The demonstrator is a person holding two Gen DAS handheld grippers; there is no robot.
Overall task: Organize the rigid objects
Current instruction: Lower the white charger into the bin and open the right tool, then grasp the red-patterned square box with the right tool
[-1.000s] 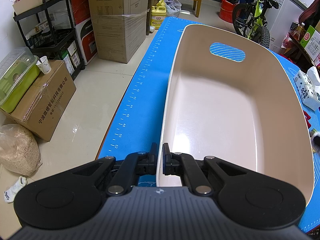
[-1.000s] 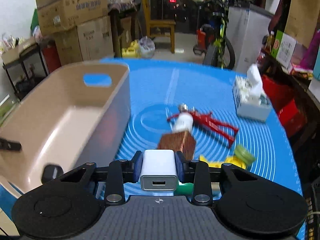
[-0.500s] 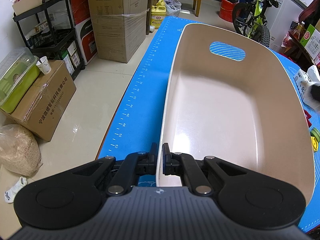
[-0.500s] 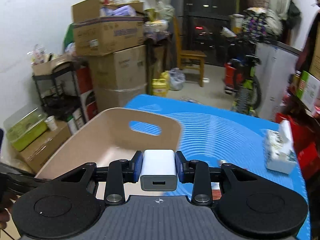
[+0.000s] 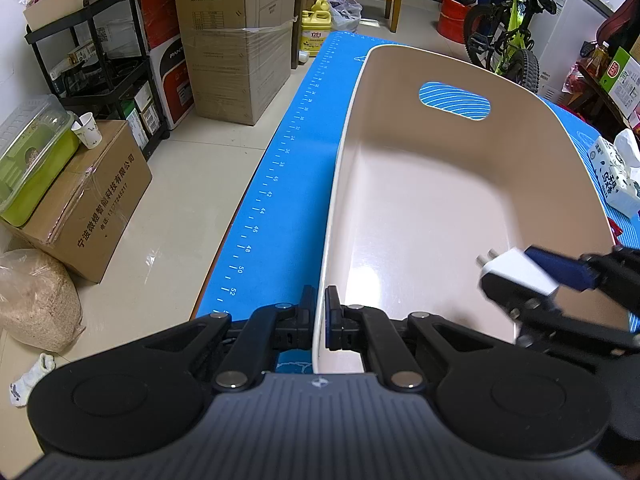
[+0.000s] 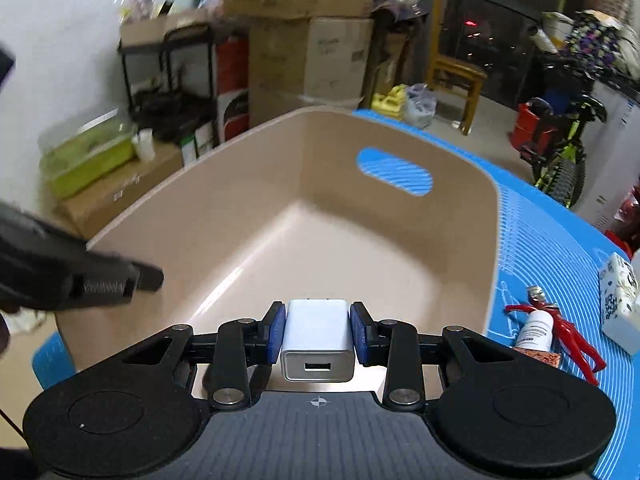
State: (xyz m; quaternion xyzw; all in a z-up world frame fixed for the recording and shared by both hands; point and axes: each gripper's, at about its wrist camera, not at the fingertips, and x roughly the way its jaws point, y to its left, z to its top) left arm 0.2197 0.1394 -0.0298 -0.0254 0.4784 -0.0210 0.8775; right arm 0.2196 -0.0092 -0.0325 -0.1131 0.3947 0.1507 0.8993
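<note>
A beige plastic bin (image 5: 420, 184) with a handle slot stands on the blue mat (image 5: 288, 168); nothing lies inside it. My left gripper (image 5: 320, 320) is shut on the bin's near rim. My right gripper (image 6: 318, 330) is shut on a white USB charger (image 6: 318, 336), held over the bin's near end. In the left wrist view the charger (image 5: 516, 270) comes in from the right above the bin floor, prongs pointing left. The left gripper's fingers (image 6: 120, 280) show at the bin's left rim in the right wrist view.
On the mat right of the bin lie a red toy figure (image 6: 568, 328), a white bottle (image 6: 536, 330), a brown block (image 6: 538, 358) and a tissue pack (image 5: 616, 176). Cardboard boxes (image 5: 236, 40), a black shelf (image 5: 100, 60) and a bicycle (image 5: 508, 36) stand on the floor around.
My right gripper has carried the charger leftward from above the loose items to over the bin, rolling on the way. The left gripper and the bin have stayed put.
</note>
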